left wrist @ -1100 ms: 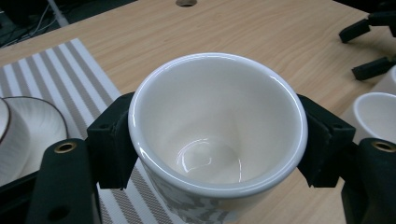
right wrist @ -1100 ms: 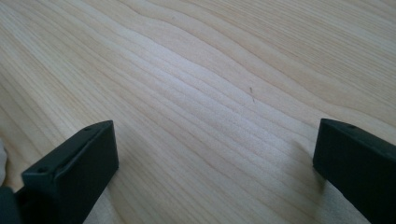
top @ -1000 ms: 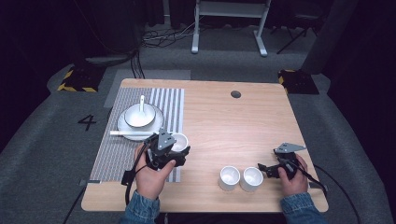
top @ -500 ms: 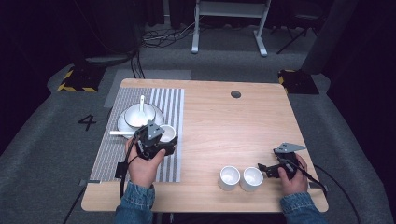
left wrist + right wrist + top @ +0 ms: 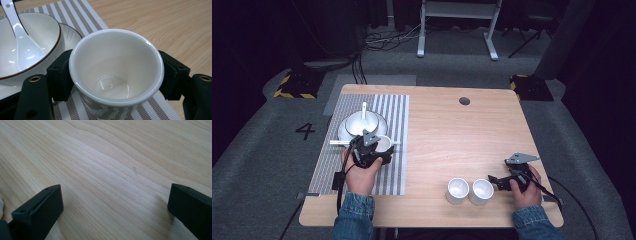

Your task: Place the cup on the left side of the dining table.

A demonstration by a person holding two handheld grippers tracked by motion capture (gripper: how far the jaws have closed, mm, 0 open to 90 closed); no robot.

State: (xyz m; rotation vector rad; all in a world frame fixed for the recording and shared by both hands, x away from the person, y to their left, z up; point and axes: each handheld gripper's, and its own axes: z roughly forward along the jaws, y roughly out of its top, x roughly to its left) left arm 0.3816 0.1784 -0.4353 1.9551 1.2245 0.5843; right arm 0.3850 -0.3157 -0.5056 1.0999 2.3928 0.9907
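My left gripper (image 5: 381, 150) is shut on a small white cup (image 5: 384, 143) over the striped placemat (image 5: 394, 117), just in front and to the right of the bowl. In the left gripper view the empty cup (image 5: 116, 67) sits upright between the two black jaws, its base close to the mat; touching or not, I cannot tell. A white bowl (image 5: 37, 35) with a spoon (image 5: 21, 42) stands on a plate to its left. My right gripper (image 5: 498, 181) rests open on the bare wood near the front right, beside two more white cups (image 5: 457, 190). Nothing lies between its jaws (image 5: 115, 197).
The bowl (image 5: 362, 123) sits on a white plate at the back of the mat, with a thin white stick (image 5: 338, 142) lying in front of it. A round cable hole (image 5: 464, 101) is at the back of the wooden table (image 5: 462, 140).
My left gripper has carried the cup to the left and a little away from me, from the mat's right edge to beside the plate. The right gripper has stayed put.
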